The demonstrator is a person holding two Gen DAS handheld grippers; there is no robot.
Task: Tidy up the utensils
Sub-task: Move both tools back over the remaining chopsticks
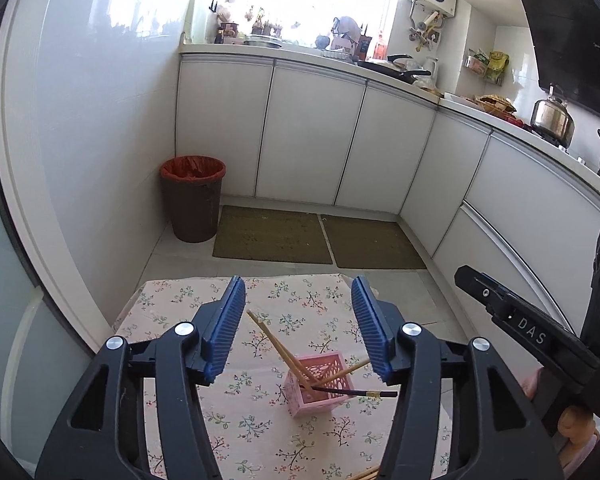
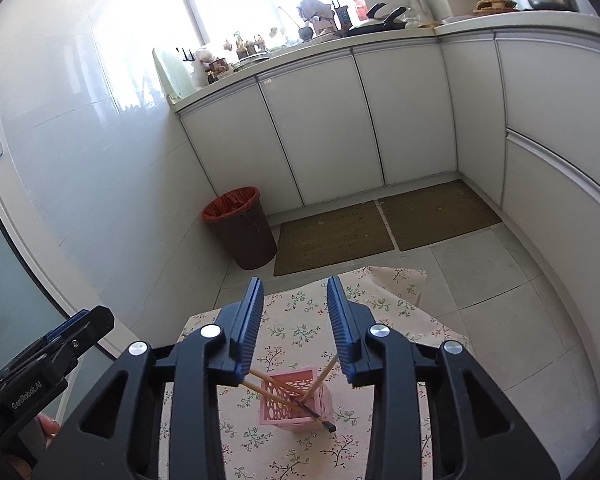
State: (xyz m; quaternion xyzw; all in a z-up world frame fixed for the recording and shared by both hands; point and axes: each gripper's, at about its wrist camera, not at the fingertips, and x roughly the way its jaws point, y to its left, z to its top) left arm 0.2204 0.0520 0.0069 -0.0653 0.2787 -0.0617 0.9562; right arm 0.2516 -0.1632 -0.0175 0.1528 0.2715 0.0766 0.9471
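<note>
I see both my left gripper (image 1: 298,326) and right gripper (image 2: 294,330) spread apart, empty, above the pink holder (image 1: 318,386) holding chopsticks (image 1: 280,346).

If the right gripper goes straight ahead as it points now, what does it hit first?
Probably the chopsticks leaning out of the pink holder; they lie between and beyond the right gripper's open fingers, though depth is unclear.
</note>
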